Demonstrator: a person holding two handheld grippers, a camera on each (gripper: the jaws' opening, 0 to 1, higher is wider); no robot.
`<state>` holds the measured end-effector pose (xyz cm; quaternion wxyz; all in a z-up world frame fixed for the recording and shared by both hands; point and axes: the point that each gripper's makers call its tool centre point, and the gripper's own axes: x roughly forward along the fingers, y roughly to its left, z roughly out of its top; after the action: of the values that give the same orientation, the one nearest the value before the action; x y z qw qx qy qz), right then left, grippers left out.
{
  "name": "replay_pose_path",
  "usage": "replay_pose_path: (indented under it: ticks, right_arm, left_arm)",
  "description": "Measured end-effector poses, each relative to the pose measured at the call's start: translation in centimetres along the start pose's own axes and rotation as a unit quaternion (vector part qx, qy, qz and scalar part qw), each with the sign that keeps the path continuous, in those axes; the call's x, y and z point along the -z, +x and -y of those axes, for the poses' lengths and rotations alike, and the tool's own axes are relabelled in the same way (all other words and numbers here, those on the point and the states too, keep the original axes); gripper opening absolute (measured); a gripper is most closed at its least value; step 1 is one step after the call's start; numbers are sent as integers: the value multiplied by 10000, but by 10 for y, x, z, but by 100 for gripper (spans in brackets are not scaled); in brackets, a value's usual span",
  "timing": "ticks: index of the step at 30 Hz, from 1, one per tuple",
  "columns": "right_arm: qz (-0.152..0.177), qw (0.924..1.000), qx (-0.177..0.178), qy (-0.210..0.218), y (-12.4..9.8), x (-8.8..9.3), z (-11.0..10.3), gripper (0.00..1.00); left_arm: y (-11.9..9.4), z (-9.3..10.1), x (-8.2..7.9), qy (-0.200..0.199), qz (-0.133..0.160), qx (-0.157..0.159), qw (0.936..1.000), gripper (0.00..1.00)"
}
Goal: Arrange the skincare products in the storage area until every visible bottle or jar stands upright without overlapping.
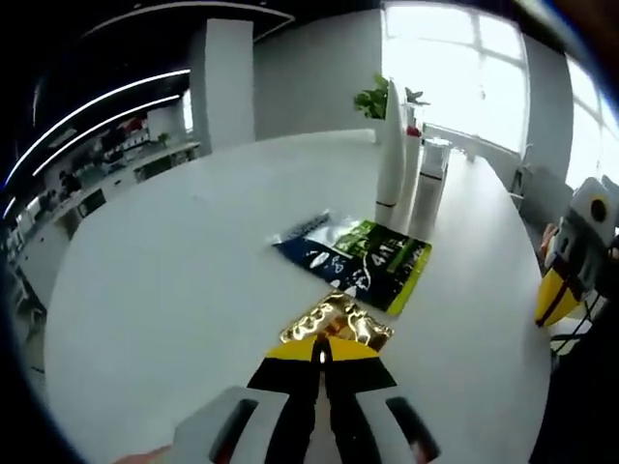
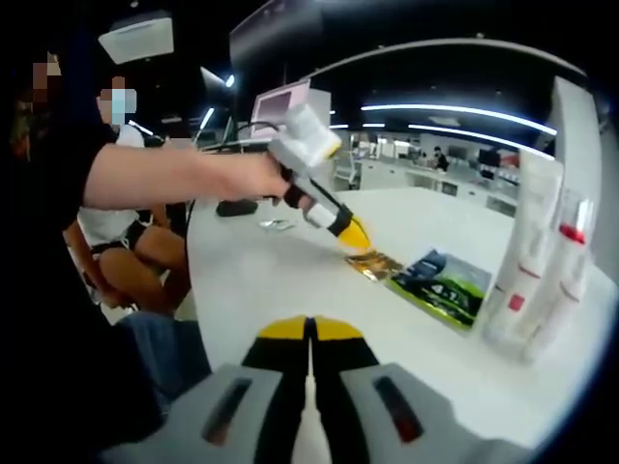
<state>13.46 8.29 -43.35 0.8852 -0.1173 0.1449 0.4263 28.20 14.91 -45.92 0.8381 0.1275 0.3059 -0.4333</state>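
Simply white table, bright window

Gold sachet: crinkled, shiny foil. Green-and-black sachet and blue sachet: glossy printed film. White tubes look like smooth plastic; table smooth, matt white.

White tubes upright; sachets, perhaps three, flat.

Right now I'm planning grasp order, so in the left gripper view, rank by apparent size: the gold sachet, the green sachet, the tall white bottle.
1. Green sachet and tall white bottle: look alike in extent, and the bottle stands farther away, so unranked.
2. Gold sachet, smallest, partly hidden by the left gripper.
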Motion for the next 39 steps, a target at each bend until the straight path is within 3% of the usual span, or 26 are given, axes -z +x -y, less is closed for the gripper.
replay_pose_path:
  ticks: [3, 14, 39]
  right_arm:
    - [19, 10000, -23, -16, 1, -2, -2, 0]
    - [8, 10000, 9, -36, -1, -3, -3, 0]
    - [5, 10000, 29, -33, -1, -4, -5, 0]
  left_arm:
    - [1, 0, 13, 37, -262, 23, 9996, 0]
    - [1, 8, 23, 116, -419, 70, 9990, 0]
    - [-1, 9, 23, 35, -379, 89, 9992, 1]
